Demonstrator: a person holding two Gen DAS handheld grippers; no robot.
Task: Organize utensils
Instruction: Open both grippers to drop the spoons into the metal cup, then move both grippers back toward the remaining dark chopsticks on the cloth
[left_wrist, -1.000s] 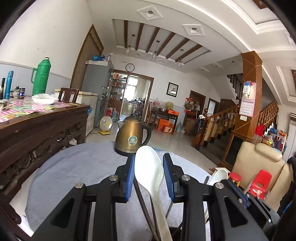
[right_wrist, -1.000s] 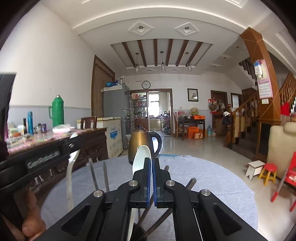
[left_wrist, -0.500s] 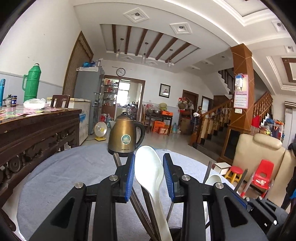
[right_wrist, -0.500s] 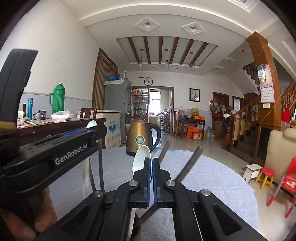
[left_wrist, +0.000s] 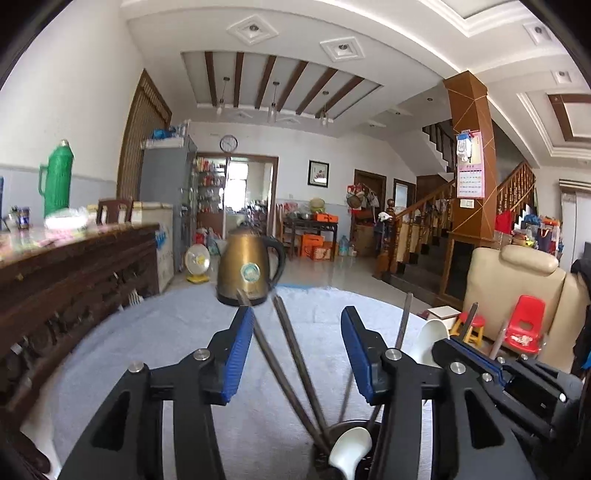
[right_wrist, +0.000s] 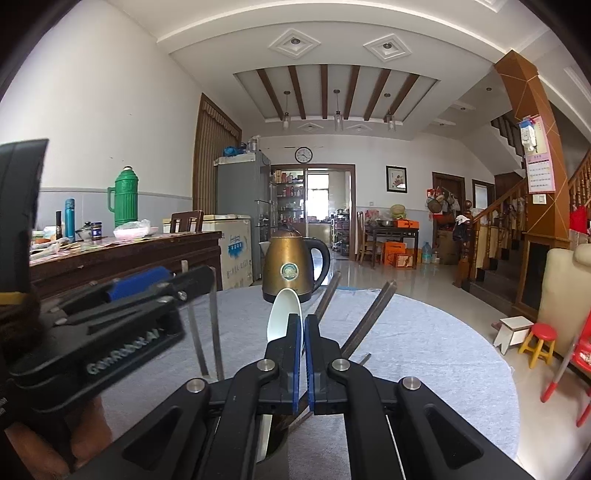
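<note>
From my left wrist camera, the left gripper (left_wrist: 297, 350) stands wide apart with nothing between its fingers. A white spoon (left_wrist: 350, 452) lies just below and in front of them, its bowl resting in the dark cup (left_wrist: 373, 430) at the bottom edge. Two dark chopsticks (left_wrist: 291, 354) rise from that cup and cross the gap between my fingers without touching the pads, as far as I can tell. I judge this spoon as delivered; my next move is to lift clear without knocking the sticks.

From my right wrist camera, the right gripper (right_wrist: 303, 360) is pinched narrow on a second white spoon (right_wrist: 284, 319), whose bowl sticks up past the fingertips. Its handle runs down beneath the fingers toward the cup, mostly hidden. More chopsticks (right_wrist: 365, 321) lean just right of the fingers. Next I would lower this spoon and let go.
</note>
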